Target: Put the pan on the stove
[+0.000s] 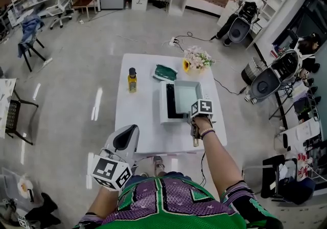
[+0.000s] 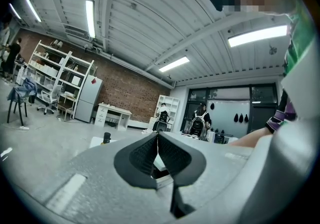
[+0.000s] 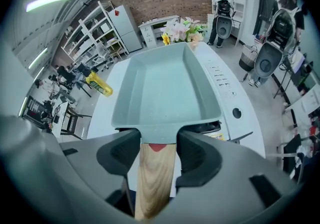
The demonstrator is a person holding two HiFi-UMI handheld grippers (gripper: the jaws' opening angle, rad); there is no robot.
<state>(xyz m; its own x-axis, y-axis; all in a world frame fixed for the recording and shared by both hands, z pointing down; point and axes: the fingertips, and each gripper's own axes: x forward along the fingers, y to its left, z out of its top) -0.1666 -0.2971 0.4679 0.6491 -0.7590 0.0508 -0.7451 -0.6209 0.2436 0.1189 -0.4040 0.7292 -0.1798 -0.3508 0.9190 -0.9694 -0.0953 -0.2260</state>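
Note:
A pale teal rectangular pan [image 1: 186, 95] rests on the white stove [image 1: 164, 113] in the middle of the white table [image 1: 140, 136]. In the right gripper view the pan [image 3: 165, 88] fills the centre, and its wooden handle [image 3: 156, 178] runs back between the jaws. My right gripper [image 1: 194, 115] sits at the stove's near right corner. Seen up close, the right gripper [image 3: 158, 145] is open, its pads standing beside the handle without pressing on it. My left gripper [image 1: 127, 135] hovers off the table's near left corner, tilted upward. This left gripper [image 2: 157, 135] is shut and holds nothing.
A yellow bottle [image 1: 132, 79], a green cloth [image 1: 165, 73] and a vase of flowers [image 1: 196, 59] stand on the far half of the table. The stove's control strip [image 3: 225, 85] runs along the pan's right side. Seated people and chairs are off to the right.

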